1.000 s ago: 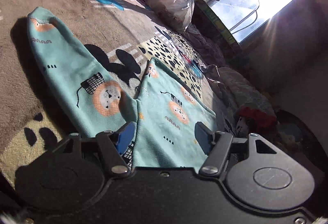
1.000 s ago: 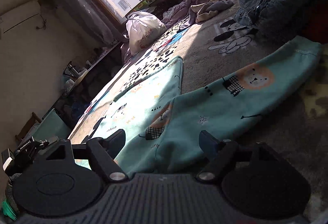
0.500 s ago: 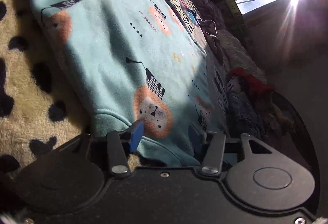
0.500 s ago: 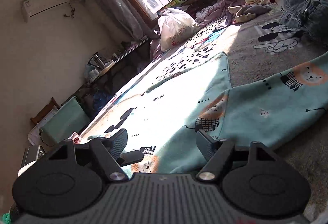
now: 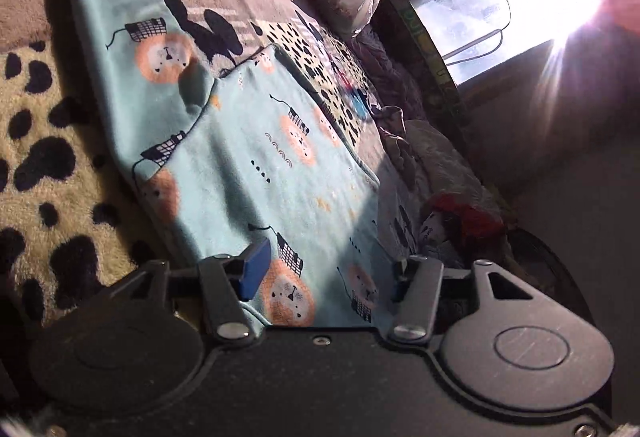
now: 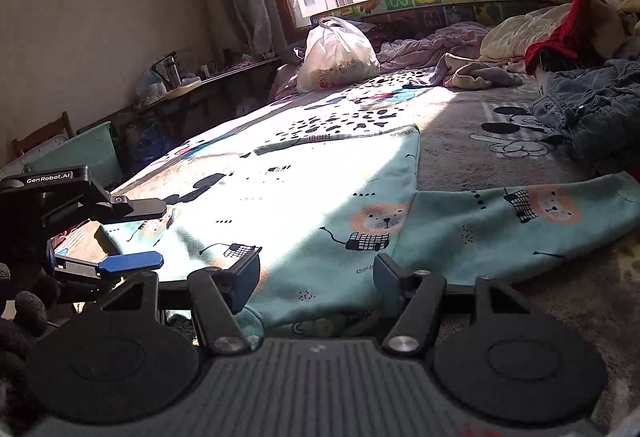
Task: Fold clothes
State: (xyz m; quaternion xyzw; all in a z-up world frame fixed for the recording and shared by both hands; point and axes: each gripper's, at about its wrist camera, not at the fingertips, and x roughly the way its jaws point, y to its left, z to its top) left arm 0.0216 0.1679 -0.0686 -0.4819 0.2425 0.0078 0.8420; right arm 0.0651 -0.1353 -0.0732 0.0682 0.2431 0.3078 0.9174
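Observation:
A teal child's top with orange lion prints (image 5: 256,157) lies flat on the patterned blanket (image 5: 36,165); it also shows in the right wrist view (image 6: 320,197). One sleeve stretches away to the far left (image 5: 120,37) and shows at the right in the right wrist view (image 6: 540,213). My left gripper (image 5: 324,269) is open, its fingers either side of the top's near edge. My right gripper (image 6: 316,273) is open over the top's near hem. The left gripper shows at the left edge of the right wrist view (image 6: 132,233), jaws apart.
A white plastic bag (image 6: 340,55) stands under the window. Loose clothes lie along the far edge, with denim (image 6: 592,105) and a red item (image 6: 560,37) at the right. A green bin (image 6: 76,157) and shelf stand off the bed's left side.
Both grippers have drawn back along the top toward its near edge. The left gripper's jaws stand wider apart than half a second ago. The top has not been lifted.

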